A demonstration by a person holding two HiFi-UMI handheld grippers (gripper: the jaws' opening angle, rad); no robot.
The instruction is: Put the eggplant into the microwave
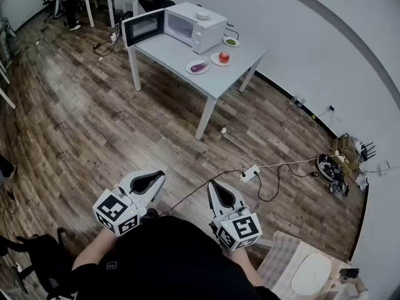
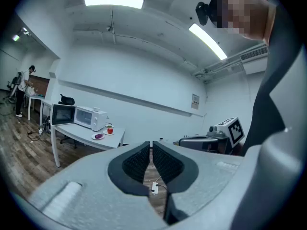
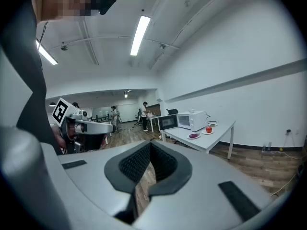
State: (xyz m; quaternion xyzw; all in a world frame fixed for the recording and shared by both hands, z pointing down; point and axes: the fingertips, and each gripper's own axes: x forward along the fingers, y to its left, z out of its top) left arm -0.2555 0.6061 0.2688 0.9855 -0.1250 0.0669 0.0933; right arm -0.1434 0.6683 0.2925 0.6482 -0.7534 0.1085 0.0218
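So, closest in: both grippers are up near the person's body and well away from the microwave. The left gripper has its jaws clenched to a thin slit with nothing between them, and the right gripper has its jaws pressed together and empty too. A bit further toward the microwave, a white power strip lies on the wooden floor with a dark cable trailing off it. Further out stands the white desk, and that's where the eggplant is: small, purple, lying on a white plate on the desk just in front of the microwave, not inside it. Right beside that plate, also in front of the microwave, a second plate holds a red fruit; I can't tell if it's a tomato or an apple. The microwave itself is white and sits at the far end of the desk with its door swung wide open to the side. A small bowl rests on top of the microwave, and a little dish with something green sits on the desk beside the microwave, on the wall side. Way past the microwave, a person stands at another table.
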